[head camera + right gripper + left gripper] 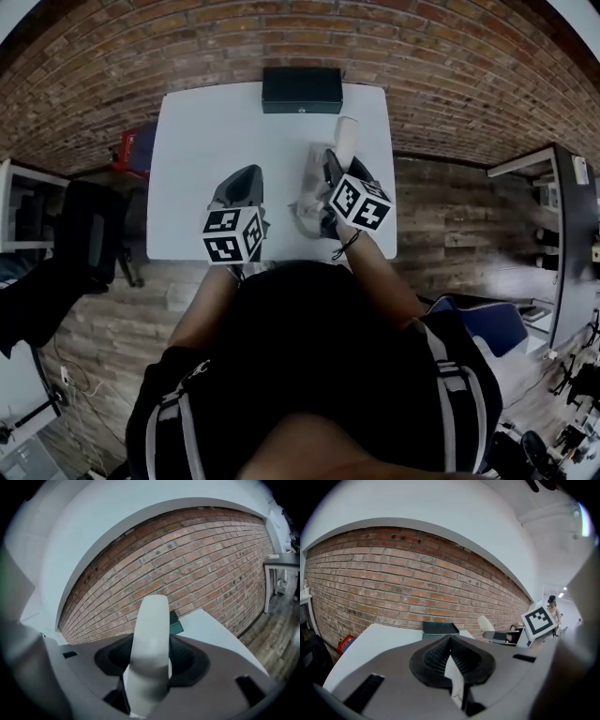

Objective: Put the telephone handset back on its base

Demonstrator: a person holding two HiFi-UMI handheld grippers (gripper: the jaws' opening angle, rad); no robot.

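Observation:
My right gripper [336, 167] is shut on the white telephone handset [346, 139], which sticks out past its jaws towards the far right of the white table [197, 131]. In the right gripper view the handset [150, 653] stands upright between the dark pads. A pale object [307, 192] that looks like the telephone's base lies on the table just left of that gripper, partly hidden by it. My left gripper [246, 180] hovers over the table's near middle, its jaws shut [450, 641] with nothing held.
A dark green box [302, 90] stands at the table's far edge against the brick wall. A black chair [89, 234] and a red item [131, 148] are on the floor at the left. At the right stands a shelf unit [562, 216].

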